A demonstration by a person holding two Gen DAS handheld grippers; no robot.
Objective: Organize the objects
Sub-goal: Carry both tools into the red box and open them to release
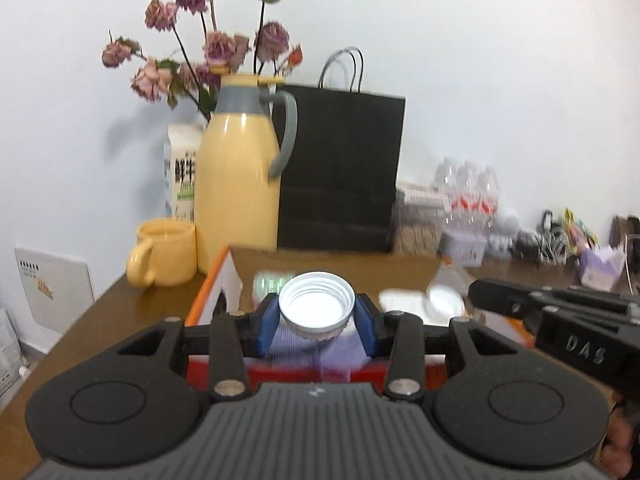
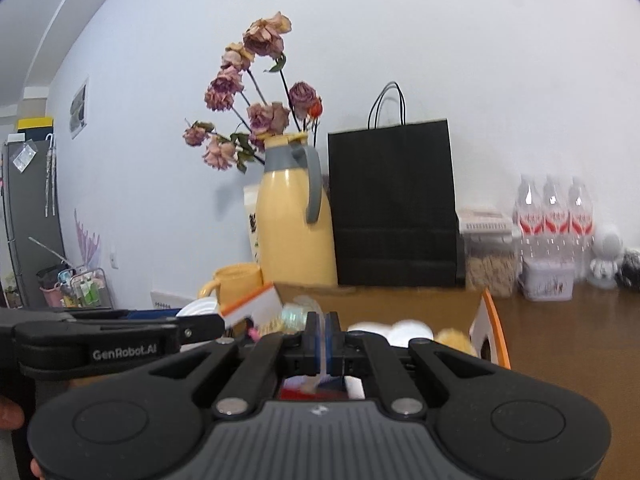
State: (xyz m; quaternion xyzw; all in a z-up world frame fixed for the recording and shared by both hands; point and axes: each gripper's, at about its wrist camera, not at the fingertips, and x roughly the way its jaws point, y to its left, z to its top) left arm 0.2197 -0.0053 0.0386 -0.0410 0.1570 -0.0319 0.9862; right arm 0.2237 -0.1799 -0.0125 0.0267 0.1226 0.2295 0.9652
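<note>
At the lower centre of the left wrist view, the left gripper [image 1: 317,316] has its blue fingers [image 1: 267,320] pressed against either side of a white threaded lid [image 1: 317,305], open side toward the camera, held above an open cardboard box [image 1: 218,284] with orange-edged flaps. Inside the box, blurred white shapes show right of the lid; what they are cannot be told. At the right edge of that frame the right gripper's black body reaches in. In the right wrist view, lower centre, the right gripper [image 2: 322,344] has its jaws drawn together on a thin, clear, sheet-like item [image 2: 322,354] whose nature I cannot tell, above the same box. Behind the box, mid-frame, stand a yellow jug [image 1: 236,176] holding dried roses [image 1: 216,46], a yellow mug [image 1: 166,252] to its left, and a black paper bag [image 1: 340,168] to its right, all on a brown table [image 1: 80,320]
</note>
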